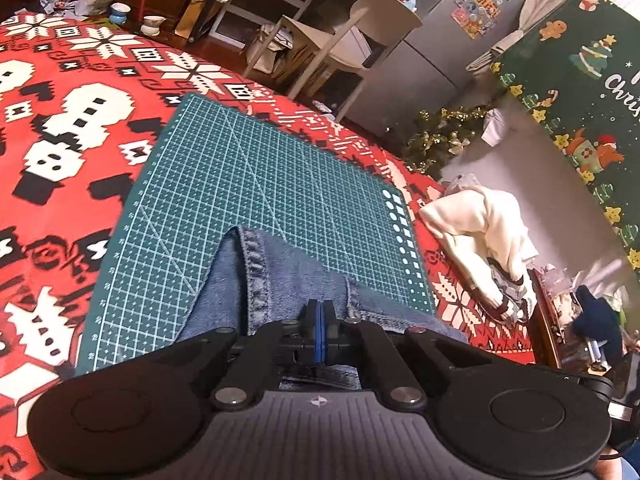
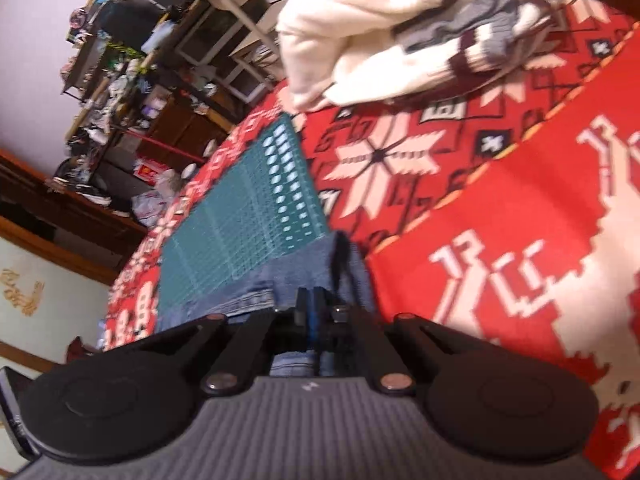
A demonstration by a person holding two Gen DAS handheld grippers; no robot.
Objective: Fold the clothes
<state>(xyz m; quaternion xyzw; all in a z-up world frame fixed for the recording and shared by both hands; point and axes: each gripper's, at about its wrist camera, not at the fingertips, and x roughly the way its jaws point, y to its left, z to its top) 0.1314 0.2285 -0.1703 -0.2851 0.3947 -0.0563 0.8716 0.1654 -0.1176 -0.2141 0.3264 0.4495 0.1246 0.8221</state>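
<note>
In the left wrist view, the left tool (image 1: 319, 308) is pinched closed on blue denim jeans (image 1: 280, 280), whose thick stitched seams lie over a green gridded cutting mat (image 1: 240, 168) on the counter's red patterned cloth (image 1: 60, 120). A cream knit garment (image 1: 476, 228) sits crumpled beside the mat.

In the right wrist view, the right tool (image 2: 310, 300) is likewise clamped on the denim (image 2: 296, 264) at the mat's (image 2: 240, 220) near edge.
</note>
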